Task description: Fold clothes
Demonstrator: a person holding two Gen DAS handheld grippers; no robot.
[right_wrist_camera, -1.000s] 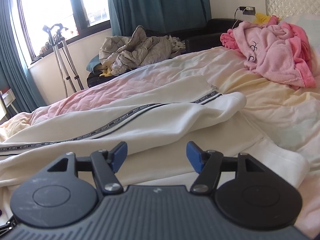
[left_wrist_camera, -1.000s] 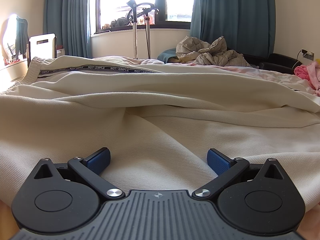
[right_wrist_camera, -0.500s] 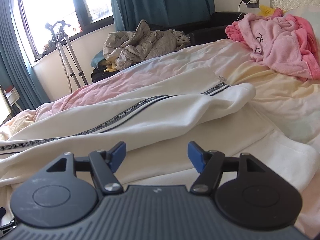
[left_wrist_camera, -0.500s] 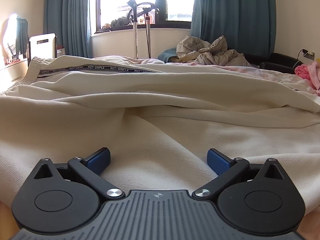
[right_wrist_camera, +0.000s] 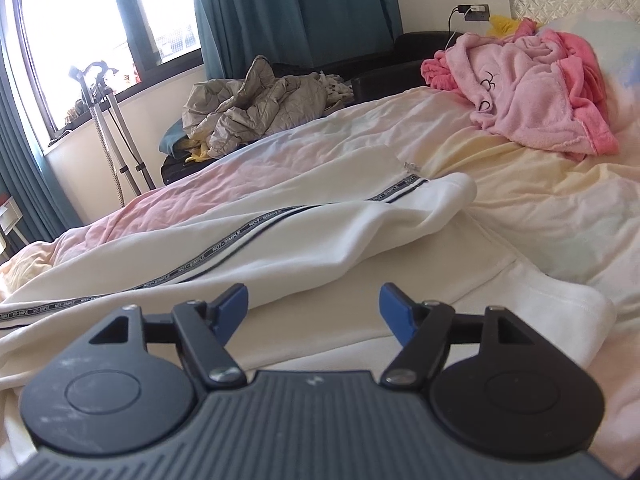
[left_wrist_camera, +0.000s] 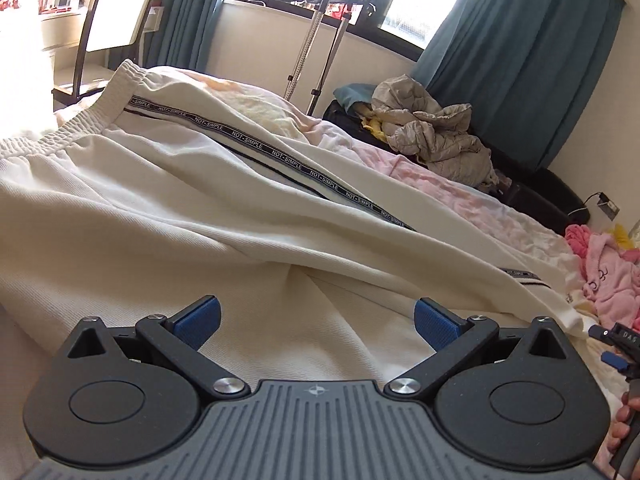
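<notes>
Cream trousers (left_wrist_camera: 168, 216) with a black lettered side stripe (left_wrist_camera: 304, 168) lie spread along the bed, their elastic waistband (left_wrist_camera: 120, 92) at the far left. My left gripper (left_wrist_camera: 316, 320) hovers open above the seat of the trousers, with no cloth between its pads. The right gripper (right_wrist_camera: 312, 306) sits over the leg ends with its jaws opening and nothing pinched between them. The upper leg's cuff (right_wrist_camera: 452, 192) lies ahead of it and the lower leg's cuff (right_wrist_camera: 560, 300) to its right. The right gripper (left_wrist_camera: 616, 344) and a hand show at the left wrist view's right edge.
A pink fleece robe (right_wrist_camera: 532, 88) is heaped near the headboard. A grey quilted jacket (right_wrist_camera: 256, 108) lies on a dark sofa beyond the bed. A metal stand (left_wrist_camera: 320, 40) rises by the window and a chair (left_wrist_camera: 116, 20) stands at the bed's far left. The pastel bedsheet (right_wrist_camera: 540, 200) is bare right of the cuffs.
The left gripper has risen and rolled, so its view now tilts and looks down over more of the trousers. The right gripper's jaws stand a little wider; it has hardly moved.
</notes>
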